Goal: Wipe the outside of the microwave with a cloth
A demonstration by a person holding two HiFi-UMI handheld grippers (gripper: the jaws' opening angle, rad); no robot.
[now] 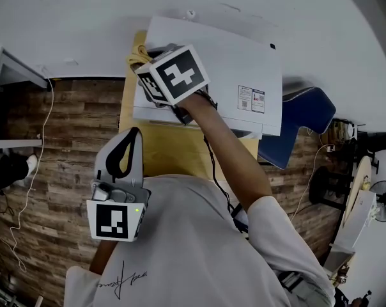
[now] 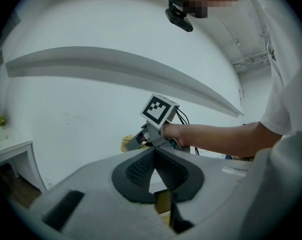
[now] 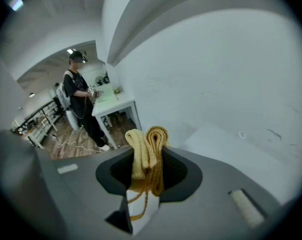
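In the head view a white microwave (image 1: 231, 62) stands on a light wooden table (image 1: 174, 149) against the wall. My right gripper (image 1: 144, 61) is at the microwave's top left corner, shut on a folded yellow cloth (image 1: 135, 55). The right gripper view shows that cloth (image 3: 152, 136) pinched upright between the jaws of the right gripper (image 3: 148, 156), with the microwave's white top (image 3: 221, 139) just beyond. My left gripper (image 1: 134, 135) is held back by my chest, jaws shut and empty. From the left gripper view (image 2: 154, 150) I see the right gripper (image 2: 136, 141) and the cloth (image 2: 126, 143) ahead.
A blue chair (image 1: 301, 123) stands right of the table, touching its corner. A white desk (image 1: 4, 101) is at the far left, with a cable (image 1: 36, 165) trailing over the wooden floor. A fan (image 1: 381, 200) is at the right. Another person (image 3: 81, 104) stands by a white table (image 3: 111, 101) in the distance.
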